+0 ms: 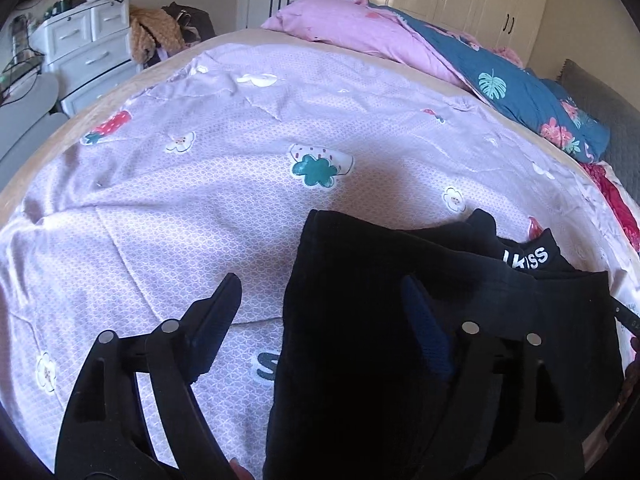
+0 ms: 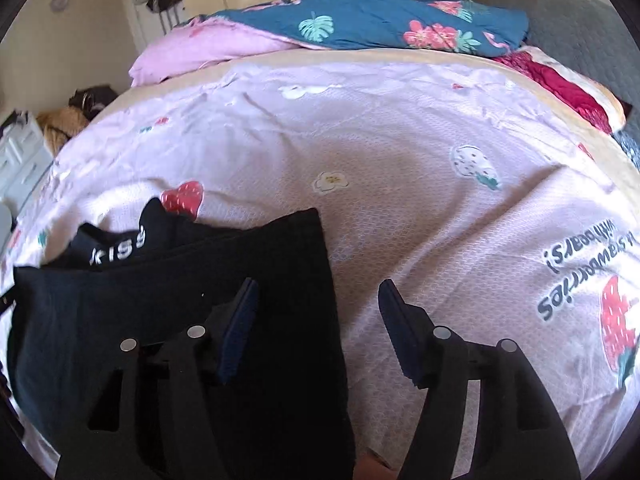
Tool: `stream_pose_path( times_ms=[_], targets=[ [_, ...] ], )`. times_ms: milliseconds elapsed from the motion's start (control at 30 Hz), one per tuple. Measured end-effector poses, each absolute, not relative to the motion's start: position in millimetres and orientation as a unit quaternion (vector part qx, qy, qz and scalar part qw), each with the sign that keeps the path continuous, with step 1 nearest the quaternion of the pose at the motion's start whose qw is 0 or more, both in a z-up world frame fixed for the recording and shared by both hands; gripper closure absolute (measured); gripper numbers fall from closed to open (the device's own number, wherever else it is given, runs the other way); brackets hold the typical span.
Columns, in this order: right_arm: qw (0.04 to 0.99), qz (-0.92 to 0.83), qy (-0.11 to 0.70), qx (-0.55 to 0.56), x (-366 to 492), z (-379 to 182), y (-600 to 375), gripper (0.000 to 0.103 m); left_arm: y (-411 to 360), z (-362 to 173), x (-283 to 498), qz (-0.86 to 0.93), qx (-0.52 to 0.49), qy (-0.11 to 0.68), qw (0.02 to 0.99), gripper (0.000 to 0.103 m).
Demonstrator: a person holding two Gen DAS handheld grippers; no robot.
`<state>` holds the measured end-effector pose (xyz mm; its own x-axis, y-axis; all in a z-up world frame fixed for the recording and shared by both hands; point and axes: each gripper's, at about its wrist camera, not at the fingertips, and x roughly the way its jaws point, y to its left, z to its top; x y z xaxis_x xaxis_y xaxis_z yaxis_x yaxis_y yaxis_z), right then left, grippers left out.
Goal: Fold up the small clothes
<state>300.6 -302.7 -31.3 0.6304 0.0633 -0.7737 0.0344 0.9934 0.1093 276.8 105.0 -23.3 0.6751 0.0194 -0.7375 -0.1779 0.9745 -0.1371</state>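
While the black garment (image 1: 420, 300) lies folded on the lilac strawberry-print quilt (image 1: 180, 208), both the left gripper (image 1: 320, 320) and right gripper (image 2: 316, 312) are held wide, empty; edges should be squared before regripping.

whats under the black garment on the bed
The black garment lies flat on the lilac printed bedsheet, which shows on all sides. A second dark piece with white lettering pokes out beneath its far edge. Anything else beneath is covered.
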Motion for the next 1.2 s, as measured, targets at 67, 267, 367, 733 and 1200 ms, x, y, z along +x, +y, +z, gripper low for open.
stream_pose_path(
  times_ms=[67,267,367,733,1200],
  targets=[
    [0.906,0.023,0.421,0.050,299.7,-31.6,-298.8,0.077,103.5,-25.6,278.3,0.045,-0.101,0.401,0.909,0.062],
    [0.920,0.031,0.385,0.067,288.0,-17.4,-303.7,0.097,106.6,-17.4,272.0,0.037,-0.110,0.382,0.917,0.099],
    [0.929,0.033,0.358,0.088,280.5,-3.4,-310.2,0.097,107.9,-0.4,264.6,0.034,-0.113,0.351,0.929,0.099],
    [0.947,0.030,0.303,0.105,275.3,17.9,-315.4,0.097,105.7,6.8,264.7,0.047,-0.103,0.327,0.938,0.099],
    [0.941,0.011,0.323,0.099,284.0,0.0,-313.3,0.097,102.8,-6.3,273.3,0.050,-0.096,0.344,0.933,0.099]
  ],
)
